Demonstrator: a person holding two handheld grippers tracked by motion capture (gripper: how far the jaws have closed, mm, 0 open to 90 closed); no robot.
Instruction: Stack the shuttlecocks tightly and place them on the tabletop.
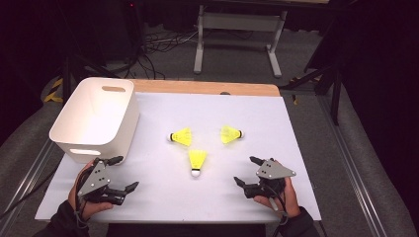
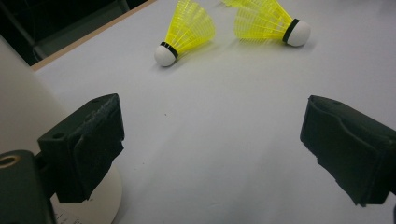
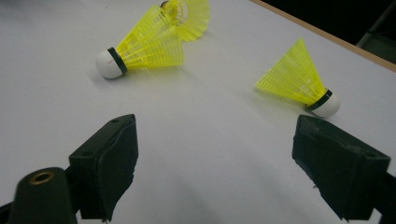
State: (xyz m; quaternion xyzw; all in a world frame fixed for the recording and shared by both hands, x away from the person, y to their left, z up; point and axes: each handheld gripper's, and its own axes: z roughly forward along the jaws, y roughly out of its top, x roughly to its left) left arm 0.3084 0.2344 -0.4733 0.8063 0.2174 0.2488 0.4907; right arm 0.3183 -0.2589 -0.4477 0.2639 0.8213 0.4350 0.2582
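**Two open claws, three shuttlecocks waiting**

Nearest the camera, both claws rest low at the near edge of the desk [image 1: 163, 197], each held in a hand. Left claw [image 1: 123, 174] sits just in front of the white bin [image 1: 94, 118], jaws spread wide and holding nothing; in the left gripper view the bin's wall curves close beside its left jaw.

Taking the bin as the landmark: the left shuttlecock [image 1: 181, 137] lies on its side to the bin's right, cork toward the bin. The middle shuttlecock [image 1: 196, 162] lies further right and nearer the person, cork toward the near edge. The right shuttlecock [image 1: 230, 134] lies furthest from the bin, cork pointing away from it. All three are apart from one another and from the claws.

Right claw [image 1: 245, 171], well right of the bin, also gapes wide and empty, with the middle shuttlecock just off to its left.

I judge this the start of a pick: nothing gripped, the bin apparently empty. Next, one claw should reach forward, straddle a shuttlecock and close gently on the skirt or cork.
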